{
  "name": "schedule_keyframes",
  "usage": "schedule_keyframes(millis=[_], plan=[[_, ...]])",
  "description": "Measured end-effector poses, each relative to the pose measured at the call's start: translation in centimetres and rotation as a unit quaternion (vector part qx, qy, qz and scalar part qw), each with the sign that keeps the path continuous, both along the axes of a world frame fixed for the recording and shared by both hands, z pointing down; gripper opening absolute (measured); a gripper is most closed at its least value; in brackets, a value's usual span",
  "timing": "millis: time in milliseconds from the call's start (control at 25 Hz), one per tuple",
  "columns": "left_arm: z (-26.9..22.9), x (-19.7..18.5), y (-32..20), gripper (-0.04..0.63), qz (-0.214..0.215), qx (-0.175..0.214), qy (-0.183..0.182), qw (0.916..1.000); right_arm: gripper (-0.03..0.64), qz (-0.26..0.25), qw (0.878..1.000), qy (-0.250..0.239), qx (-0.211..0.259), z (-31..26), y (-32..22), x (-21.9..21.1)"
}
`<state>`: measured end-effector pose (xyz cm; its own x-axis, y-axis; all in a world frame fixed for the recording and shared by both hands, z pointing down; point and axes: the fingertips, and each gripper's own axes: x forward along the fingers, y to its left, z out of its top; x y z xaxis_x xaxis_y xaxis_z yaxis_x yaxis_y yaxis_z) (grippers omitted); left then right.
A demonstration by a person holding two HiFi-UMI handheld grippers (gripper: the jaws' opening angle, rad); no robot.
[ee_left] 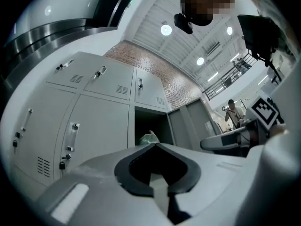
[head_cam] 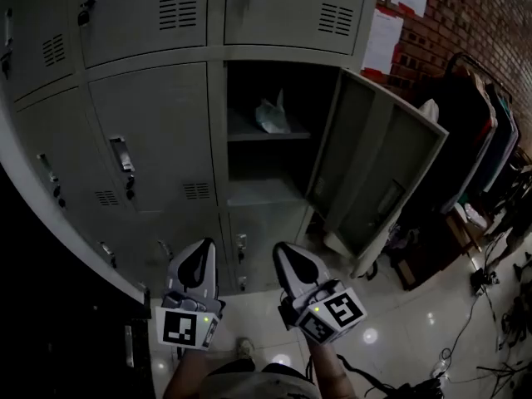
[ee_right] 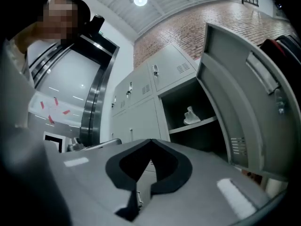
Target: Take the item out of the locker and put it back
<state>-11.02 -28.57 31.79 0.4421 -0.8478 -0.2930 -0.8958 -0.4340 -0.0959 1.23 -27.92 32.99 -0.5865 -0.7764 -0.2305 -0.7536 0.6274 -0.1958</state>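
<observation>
A locker (head_cam: 274,194) stands open in the grey locker bank, its door (head_cam: 374,169) swung out to the right. On its upper shelf lies a crumpled pale plastic item (head_cam: 270,116), also seen in the left gripper view (ee_left: 149,138) and the right gripper view (ee_right: 190,117). Both grippers hang low in front of the lockers, well below and short of the shelf. My left gripper (head_cam: 200,244) (ee_left: 154,145) is shut with nothing in it. Just to its right, my right gripper (head_cam: 288,248) (ee_right: 150,140) is also shut and empty.
Closed lockers (head_cam: 158,140) with handles and padlocks lie left of and above the open one. A clothes rack (head_cam: 490,131) and bags stand to the right by the brick wall (head_cam: 482,15). Cables (head_cam: 499,314) trail on the glossy floor. A person (ee_left: 233,111) stands far off.
</observation>
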Motion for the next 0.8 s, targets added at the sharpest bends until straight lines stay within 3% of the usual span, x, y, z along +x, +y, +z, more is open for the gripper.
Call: schedule_keyframes(millis=[160,320,480,560,640,680,800], plan=[[1.6,-0.1,-4.8,0.006,0.008,-0.031,0.014,0.9994,0.002,0.0,0.999,-0.033,-0.03,0.6,-4.1,0.1],[1.8,1.0,-7.5,0.006,0.009,-0.038,0.011,0.9992,0.002,0.005,0.998,-0.042,-0.055,1.4,-7.7,0.9],[1.8,1.6,-9.5,0.006,0.003,-0.04,0.01,0.9991,0.011,0.031,0.998,-0.034,-0.035,-0.7,-10.9,2.1],[2.1,1.8,-10.3,0.006,0.001,-0.044,0.008,0.999,0.107,0.036,0.999,-0.037,-0.017,-2.9,-13.1,2.7],[2.3,2.0,-11.0,0.006,0.001,-0.046,0.005,0.9989,0.305,0.052,0.998,-0.043,-0.002,-5.7,-16.4,3.7],[2.4,2.1,-11.3,0.006,0.0,-0.047,0.003,0.9989,0.368,0.066,0.997,-0.036,0.001,-7.1,-18.4,4.1],[2.5,2.2,-12.1,0.006,-0.001,-0.047,-0.001,0.9989,0.452,0.104,0.994,0.021,-0.025,-9.7,-25.4,4.4]])
